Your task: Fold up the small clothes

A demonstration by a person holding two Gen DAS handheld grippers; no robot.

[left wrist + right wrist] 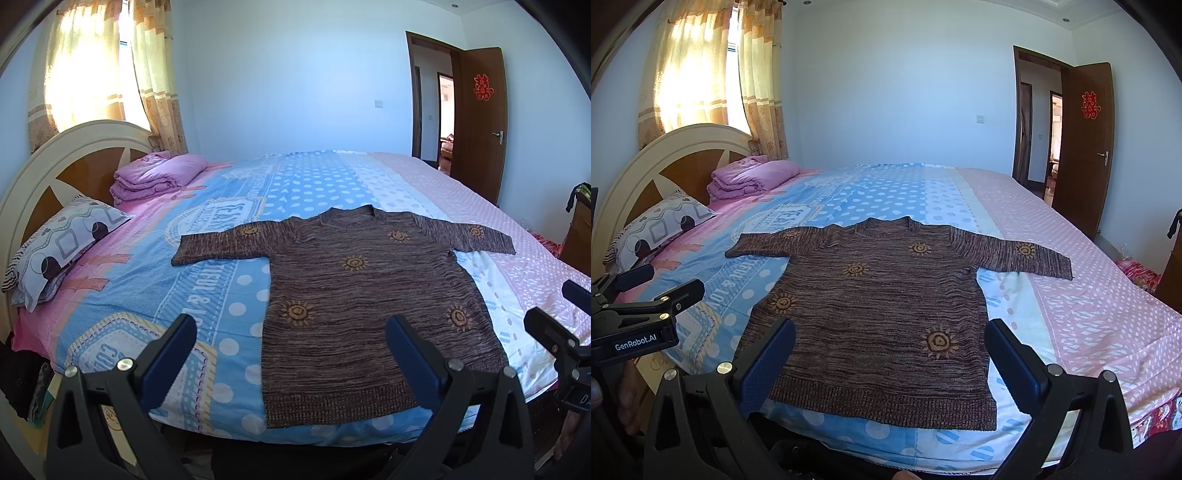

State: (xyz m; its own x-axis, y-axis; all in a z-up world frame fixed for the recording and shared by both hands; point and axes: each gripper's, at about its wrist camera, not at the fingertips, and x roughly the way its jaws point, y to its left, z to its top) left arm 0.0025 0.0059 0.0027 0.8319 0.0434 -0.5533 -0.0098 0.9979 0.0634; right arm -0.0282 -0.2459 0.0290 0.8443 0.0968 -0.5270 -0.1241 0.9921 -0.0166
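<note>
A brown knit sweater (354, 295) with orange sun motifs lies flat on the bed, face up, both short sleeves spread out, hem toward me. It also shows in the right wrist view (879, 317). My left gripper (291, 354) is open and empty, held above the hem's left part. My right gripper (890, 358) is open and empty, held above the hem. The right gripper shows at the right edge of the left wrist view (554, 332). The left gripper shows at the left edge of the right wrist view (646, 295).
The bed sheet (207, 280) is blue and pink with dots. A patterned pillow (62, 243) and a folded pink quilt (159, 177) lie by the headboard (48, 166) at left. An open brown door (480, 122) stands at the far right.
</note>
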